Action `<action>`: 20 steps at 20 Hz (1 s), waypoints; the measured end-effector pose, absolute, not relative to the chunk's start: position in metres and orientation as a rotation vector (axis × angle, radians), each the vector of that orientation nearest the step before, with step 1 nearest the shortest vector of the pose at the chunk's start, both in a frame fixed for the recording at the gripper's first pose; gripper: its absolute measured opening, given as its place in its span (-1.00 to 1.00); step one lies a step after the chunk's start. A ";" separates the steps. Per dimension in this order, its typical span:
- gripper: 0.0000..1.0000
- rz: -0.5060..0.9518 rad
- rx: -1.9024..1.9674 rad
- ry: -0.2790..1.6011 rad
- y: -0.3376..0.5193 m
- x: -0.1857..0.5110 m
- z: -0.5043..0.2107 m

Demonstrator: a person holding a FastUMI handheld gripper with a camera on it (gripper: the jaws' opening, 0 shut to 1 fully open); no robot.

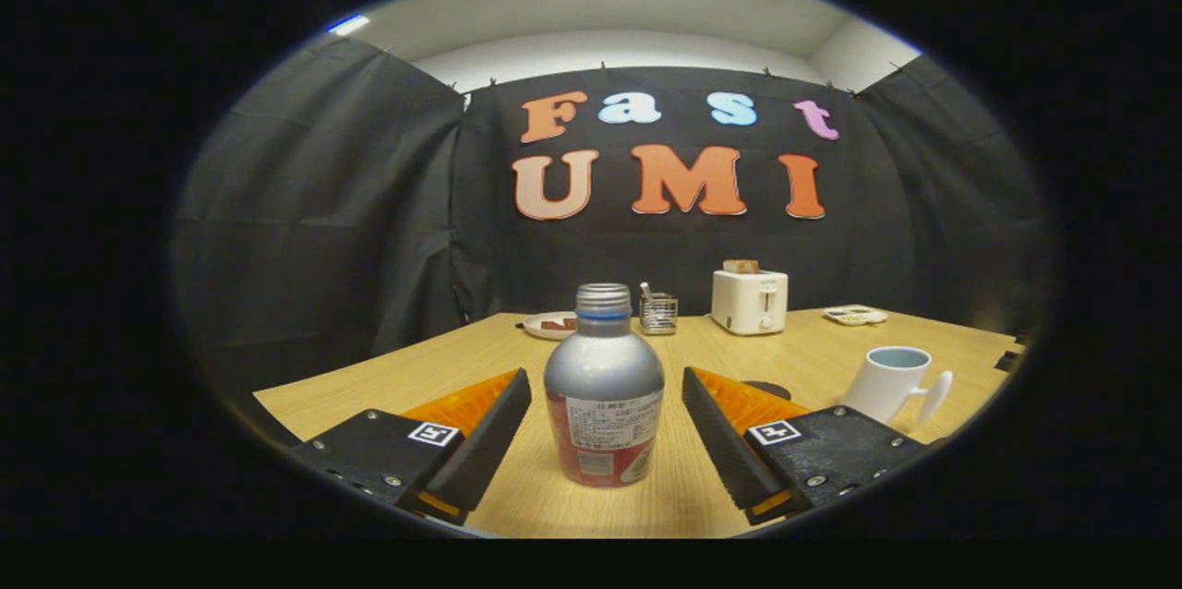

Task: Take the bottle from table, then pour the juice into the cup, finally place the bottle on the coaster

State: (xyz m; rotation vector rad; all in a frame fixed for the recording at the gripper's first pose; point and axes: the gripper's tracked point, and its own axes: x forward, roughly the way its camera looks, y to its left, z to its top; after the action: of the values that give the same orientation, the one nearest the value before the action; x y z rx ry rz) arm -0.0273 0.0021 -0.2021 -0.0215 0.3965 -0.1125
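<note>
Bottle of silver metal with a grey screw cap, a blue ring at its neck and a red and white label around its lower body [603,390] stands upright on the light wooden tabletop [443,363], right between the two fingers of the gripper [605,386]. The gripper is spread wide, and a clear gap shows on each side of the bottle, so neither finger touches it and nothing is held. The bottle's base sits a little back from the fingertips, with its shoulder about level with them. Beyond the right finger, just beside its tip, the edge of a dark round coaster [771,389] lies flat on the tabletop, mostly hidden behind that finger. Further right stands a white ceramic mug with a pale blue inside [894,384], upright, its handle turned to the right, near the coaster but apart from it. Toward the far edge of the tabletop, beyond the bottle, a white toaster with a slice of bread sticking up from its slot [749,300] stands in front of the black cloth wall. To its left is a small wire basket holding utensils [657,312], and left of that a white plate with something reddish on it [549,324]. A small flat dish with pale items [855,315] lies to the right of the toaster
</note>
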 end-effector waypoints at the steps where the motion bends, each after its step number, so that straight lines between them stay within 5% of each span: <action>1: 0.95 -0.110 -0.022 0.410 0.002 -0.029 -0.207; 8: 0.87 -0.100 -0.044 0.469 0.004 -0.031 -0.228; 13: 0.57 -0.091 -0.038 0.479 0.004 -0.031 -0.232; 20: 0.51 -0.100 0.087 0.436 -0.002 -0.015 -0.207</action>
State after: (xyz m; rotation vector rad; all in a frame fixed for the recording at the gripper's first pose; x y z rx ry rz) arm -0.0147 -0.0016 -0.2071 0.0874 0.4360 -0.1000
